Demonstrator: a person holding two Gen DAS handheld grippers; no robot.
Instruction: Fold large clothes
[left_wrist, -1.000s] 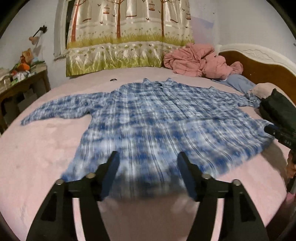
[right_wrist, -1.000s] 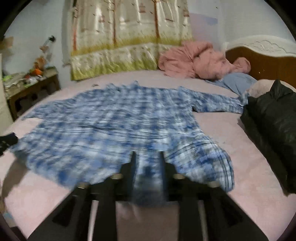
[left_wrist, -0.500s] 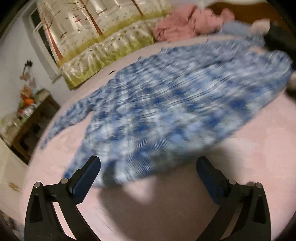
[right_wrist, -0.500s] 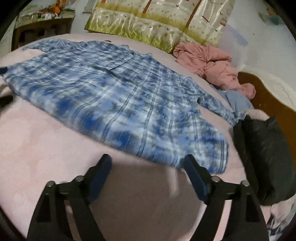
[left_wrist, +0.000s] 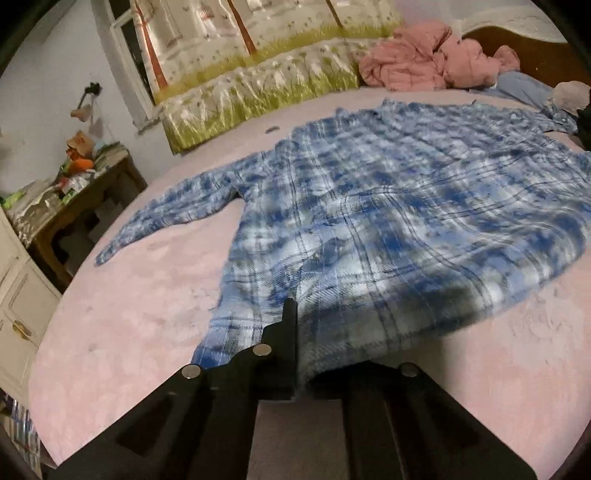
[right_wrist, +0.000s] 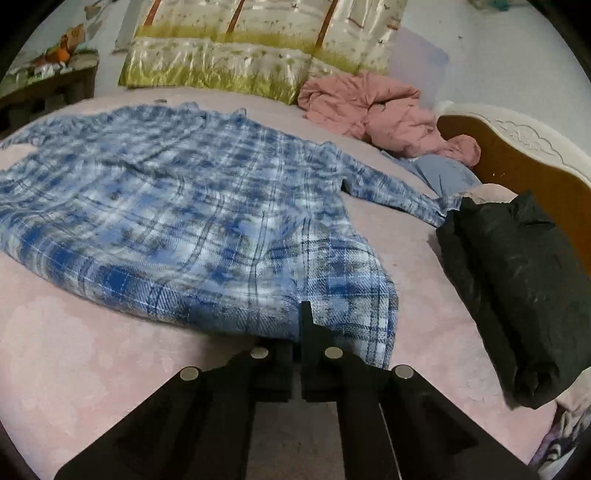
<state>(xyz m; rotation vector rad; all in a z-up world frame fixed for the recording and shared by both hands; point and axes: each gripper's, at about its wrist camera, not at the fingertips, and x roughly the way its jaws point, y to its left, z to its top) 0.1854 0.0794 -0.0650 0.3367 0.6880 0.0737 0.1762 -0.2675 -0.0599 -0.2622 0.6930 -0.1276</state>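
Note:
A large blue-and-white plaid shirt (left_wrist: 388, 206) lies spread flat on the pink bed (left_wrist: 129, 314), sleeves out to both sides. My left gripper (left_wrist: 295, 314) is at the hem's near left part, its jaws closing tight on the fabric; cloth covers the right finger. In the right wrist view the same shirt (right_wrist: 184, 206) reaches its near right corner, where my right gripper (right_wrist: 301, 314) is closing on the hem, the edge pinched between its fingers.
A black rolled bundle (right_wrist: 517, 280) lies right of the shirt by the wooden headboard (right_wrist: 517, 162). A pink blanket (right_wrist: 369, 107) and blue pillow (right_wrist: 439, 173) sit at the back. A cluttered side table (left_wrist: 74, 199) stands left of the bed.
Half a second ago both grippers stood wide open just short of the hem. Both have since dropped onto the shirt's near edge and shut on it.

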